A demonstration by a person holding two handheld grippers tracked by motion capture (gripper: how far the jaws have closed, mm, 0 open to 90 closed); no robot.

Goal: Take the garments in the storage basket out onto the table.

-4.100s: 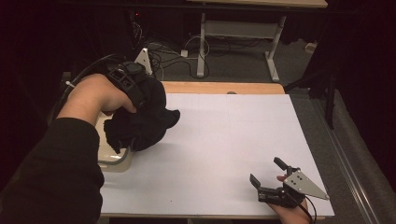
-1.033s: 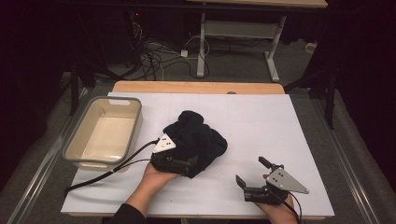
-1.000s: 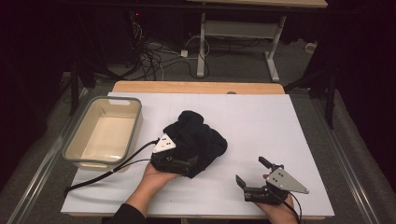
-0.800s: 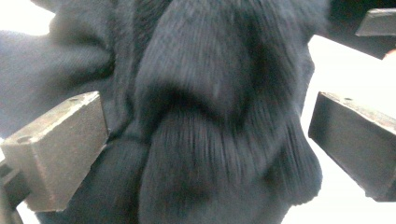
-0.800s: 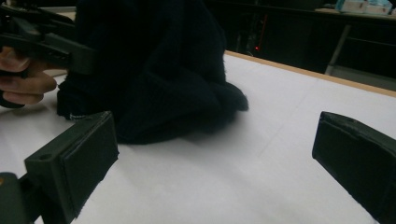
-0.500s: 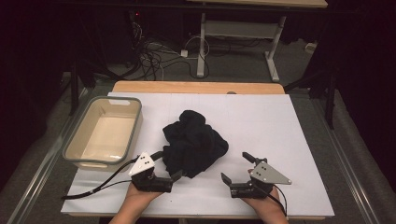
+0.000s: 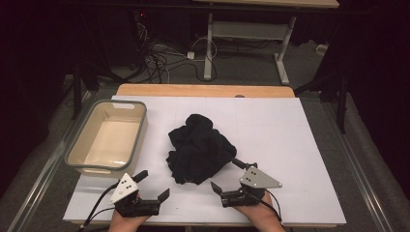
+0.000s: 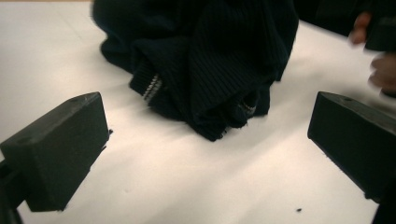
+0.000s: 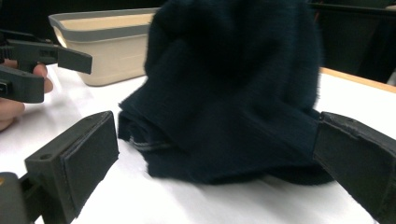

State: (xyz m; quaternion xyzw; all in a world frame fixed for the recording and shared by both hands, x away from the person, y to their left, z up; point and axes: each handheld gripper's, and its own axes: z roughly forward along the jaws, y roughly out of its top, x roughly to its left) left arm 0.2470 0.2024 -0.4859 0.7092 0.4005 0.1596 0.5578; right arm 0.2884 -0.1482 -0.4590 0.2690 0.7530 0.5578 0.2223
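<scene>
A crumpled black knitted garment point(image 7: 198, 147) lies in a heap in the middle of the white table point(image 7: 300, 145). My left gripper point(image 7: 153, 184) stands open near the front edge, just left of the heap and apart from it. In the left gripper view the garment point(image 8: 210, 56) lies between and beyond the spread jaws of my left gripper point(image 8: 208, 116). My right gripper point(image 7: 226, 174) is open at the heap's near right edge. In the right gripper view the garment point(image 9: 233, 79) bulks close between the jaws of my right gripper point(image 9: 215, 144).
A beige bin point(image 7: 140, 130) with a grey rim stands empty at the table's left, also seen as the bin point(image 9: 102, 42) behind the left gripper point(image 9: 46, 58). The person's right hand point(image 8: 378, 70) shows at the far right. Cables and table legs lie on the floor beyond.
The garment, carried over the bin earlier, now lies on the table. My left gripper has let go and drawn back to the front edge. My right gripper has moved left toward the heap.
</scene>
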